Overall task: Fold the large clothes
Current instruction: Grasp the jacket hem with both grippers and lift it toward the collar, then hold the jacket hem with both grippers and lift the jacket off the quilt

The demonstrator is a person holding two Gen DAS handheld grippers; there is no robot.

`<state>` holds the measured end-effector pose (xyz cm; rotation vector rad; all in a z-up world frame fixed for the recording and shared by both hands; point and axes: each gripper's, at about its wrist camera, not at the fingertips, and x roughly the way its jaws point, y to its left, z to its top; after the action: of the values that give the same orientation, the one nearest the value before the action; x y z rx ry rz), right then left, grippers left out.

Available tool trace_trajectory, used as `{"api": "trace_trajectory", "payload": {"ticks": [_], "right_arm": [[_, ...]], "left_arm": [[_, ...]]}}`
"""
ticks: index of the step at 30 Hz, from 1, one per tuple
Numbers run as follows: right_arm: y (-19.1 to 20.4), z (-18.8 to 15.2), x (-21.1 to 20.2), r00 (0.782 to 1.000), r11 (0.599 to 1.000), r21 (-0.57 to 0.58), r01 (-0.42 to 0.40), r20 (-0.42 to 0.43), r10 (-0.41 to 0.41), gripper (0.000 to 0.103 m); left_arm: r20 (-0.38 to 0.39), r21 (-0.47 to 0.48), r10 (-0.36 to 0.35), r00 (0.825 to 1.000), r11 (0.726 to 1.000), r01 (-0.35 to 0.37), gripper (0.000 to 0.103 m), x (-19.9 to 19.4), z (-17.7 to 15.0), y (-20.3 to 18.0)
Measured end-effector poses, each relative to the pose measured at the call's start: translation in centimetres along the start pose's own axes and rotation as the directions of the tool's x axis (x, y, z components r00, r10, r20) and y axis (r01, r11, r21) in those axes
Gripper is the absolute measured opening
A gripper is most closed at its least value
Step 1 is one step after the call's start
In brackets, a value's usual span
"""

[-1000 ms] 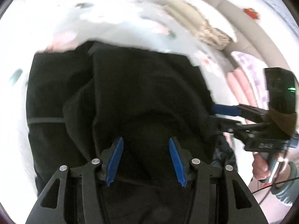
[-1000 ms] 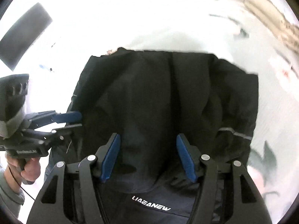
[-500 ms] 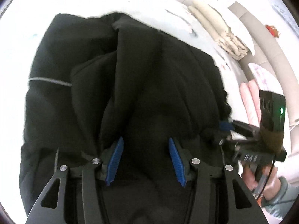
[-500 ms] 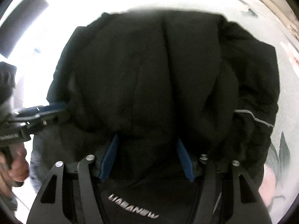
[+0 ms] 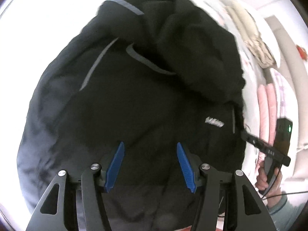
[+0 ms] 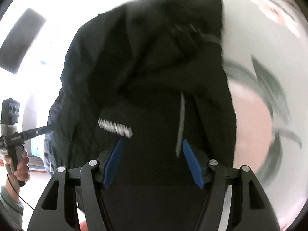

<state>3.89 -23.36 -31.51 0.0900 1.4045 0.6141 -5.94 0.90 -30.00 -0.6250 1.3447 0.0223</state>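
A large black jacket (image 5: 144,96) with grey reflective stripes and a white chest logo fills both views; it also shows in the right wrist view (image 6: 154,77). It lies bunched and partly folded over itself on the bed. My left gripper (image 5: 150,165) is open, its blue fingers spread over the jacket's near part. My right gripper (image 6: 152,163) is open too, spread over the fabric just below the white logo. Each gripper's body shows at the jacket's side edge in the other's view, its fingertips hidden by fabric.
The jacket rests on a pale floral bedsheet (image 6: 259,77). Beige folded bedding (image 5: 254,38) and pink bedding (image 5: 266,111) lie at the right in the left wrist view. A dark rectangular panel (image 6: 21,40) shows at the far left in the right wrist view.
Both cameras have moved in close over the jacket, which now fills the views. The garment's far part has folded toward me and the white logo now shows on top.
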Motion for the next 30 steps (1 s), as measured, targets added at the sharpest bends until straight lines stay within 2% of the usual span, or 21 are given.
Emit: {"api": "trace_trajectory", "payload": {"ticks": [5, 11, 17, 21, 23, 26, 30], "right_arm": [[-1.1, -3.8, 0.2, 0.999, 0.997, 0.075, -0.011, -0.04, 0.014, 0.068], [-2.0, -8.6, -0.9, 0.998, 0.994, 0.102, 0.032, -0.057, -0.026, 0.068], [-1.9, -13.0, -2.5, 0.992, 0.981, 0.157, 0.114, -0.068, -0.104, 0.068], [-1.8, -15.6, -3.3, 0.987, 0.962, 0.224, 0.159, -0.054, -0.15, 0.068], [-2.1, -16.9, -3.9, 0.988, 0.947, 0.282, 0.156, -0.037, -0.152, 0.068], [-3.1, -18.6, -4.8, 0.99, 0.92, 0.367, 0.139, -0.017, -0.143, 0.068], [-4.0, -20.7, -4.9, 0.995, 0.882, 0.465, 0.079, 0.021, -0.101, 0.068]], "left_arm": [[0.014, -0.076, 0.027, 1.0, 0.997, -0.026, 0.058, -1.3, -2.1, 2.8], [0.033, -0.142, 0.124, 0.992, 0.983, -0.119, 0.058, -2.7, -4.0, 7.0], [0.12, -0.28, 0.142, 0.983, 0.954, -0.104, 0.058, -6.0, -6.6, 13.0], [0.135, -0.317, 0.152, 0.979, 0.943, -0.103, 0.059, -7.5, -7.6, 16.5], [0.125, -0.315, 0.128, 0.984, 0.945, -0.083, 0.062, -7.8, -8.1, 18.1], [0.089, -0.308, -0.005, 0.996, 0.951, 0.032, 0.068, -6.9, -8.4, 19.4], [0.051, -0.3, -0.06, 0.997, 0.951, 0.073, 0.069, -5.7, -9.0, 20.7]]}}
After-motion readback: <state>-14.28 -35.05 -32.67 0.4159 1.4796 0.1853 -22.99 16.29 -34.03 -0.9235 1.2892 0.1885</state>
